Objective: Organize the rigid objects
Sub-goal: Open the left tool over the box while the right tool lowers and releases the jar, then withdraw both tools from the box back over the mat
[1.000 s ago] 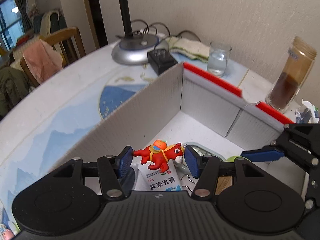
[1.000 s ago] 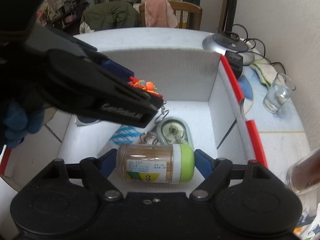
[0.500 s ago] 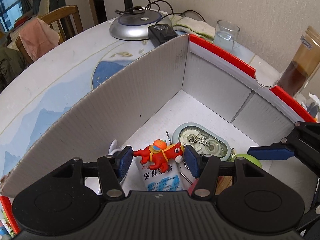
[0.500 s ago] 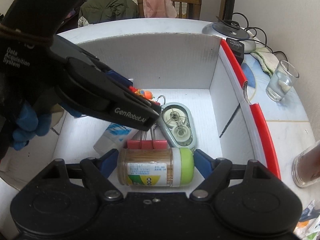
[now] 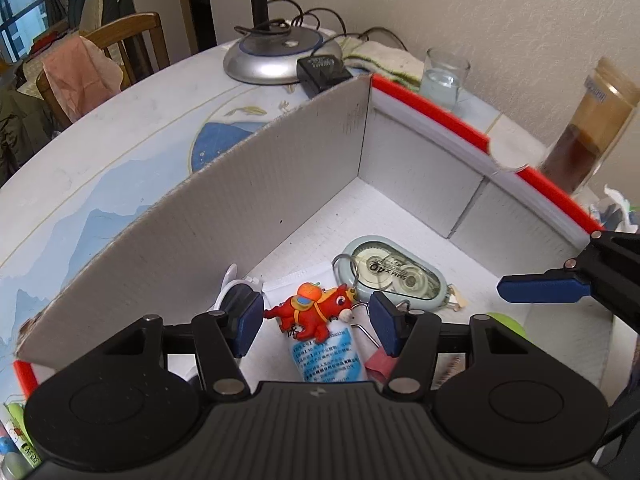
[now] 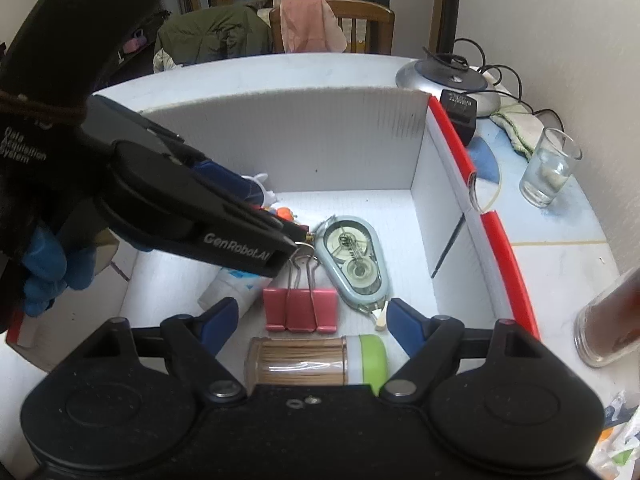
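Observation:
A white box [image 5: 256, 200] with a red rim [image 6: 496, 248] holds the objects. My left gripper [image 5: 316, 322] is open, its pads apart on either side of a red horse keychain [image 5: 316, 312] that lies on a white and blue tube [image 5: 324, 356]. My right gripper [image 6: 310, 320] is open above a toothpick jar with a green cap [image 6: 316, 362] lying on the box floor. A red binder clip [image 6: 300, 308] and a pale green correction tape [image 6: 354, 260] lie beyond the jar. The tape also shows in the left wrist view [image 5: 394, 272].
A glass of water [image 6: 548, 168], a brown jar [image 5: 592, 124], a silver lamp base [image 5: 272, 54] with a black adapter [image 5: 322, 74] and a cloth stand on the table beyond the box. A wooden chair [image 5: 120, 52] stands behind the table.
The left gripper has opened and the horse keychain now lies on the tube. The right gripper has let go of the toothpick jar and drawn back; the jar lies on the box floor.

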`<state>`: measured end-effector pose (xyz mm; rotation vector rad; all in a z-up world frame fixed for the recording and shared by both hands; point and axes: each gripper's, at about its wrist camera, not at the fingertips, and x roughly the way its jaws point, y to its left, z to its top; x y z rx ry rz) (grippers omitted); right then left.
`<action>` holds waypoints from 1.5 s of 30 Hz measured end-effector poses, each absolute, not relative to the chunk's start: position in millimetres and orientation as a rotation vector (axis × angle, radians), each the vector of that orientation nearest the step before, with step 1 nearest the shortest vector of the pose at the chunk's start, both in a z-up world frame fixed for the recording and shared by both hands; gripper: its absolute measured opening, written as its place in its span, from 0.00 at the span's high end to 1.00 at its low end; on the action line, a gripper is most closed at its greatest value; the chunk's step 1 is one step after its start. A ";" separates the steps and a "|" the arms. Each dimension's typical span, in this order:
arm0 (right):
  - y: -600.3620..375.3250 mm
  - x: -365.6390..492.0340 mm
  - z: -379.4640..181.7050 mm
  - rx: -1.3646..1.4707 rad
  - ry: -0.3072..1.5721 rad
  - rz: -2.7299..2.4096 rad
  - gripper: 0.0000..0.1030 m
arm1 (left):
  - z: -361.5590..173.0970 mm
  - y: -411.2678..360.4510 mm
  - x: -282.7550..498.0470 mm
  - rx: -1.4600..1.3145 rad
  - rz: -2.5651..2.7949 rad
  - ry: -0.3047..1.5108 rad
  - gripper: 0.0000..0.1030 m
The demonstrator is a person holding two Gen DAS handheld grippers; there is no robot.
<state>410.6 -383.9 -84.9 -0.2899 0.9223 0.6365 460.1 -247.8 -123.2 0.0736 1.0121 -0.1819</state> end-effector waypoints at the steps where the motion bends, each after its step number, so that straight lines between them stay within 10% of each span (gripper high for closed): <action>1: -384.5 409.1 -83.6 -0.288 0.917 0.633 0.21 | -120.7 -246.7 457.6 0.067 -0.180 1.005 0.44; 31: -400.7 353.8 -29.9 -0.148 0.791 0.622 0.18 | -44.4 -200.0 332.9 -0.041 -0.105 0.752 0.39; 45: -380.3 320.1 -9.8 -0.058 0.726 0.664 0.08 | -28.1 -148.1 270.8 -0.098 -0.015 0.673 0.22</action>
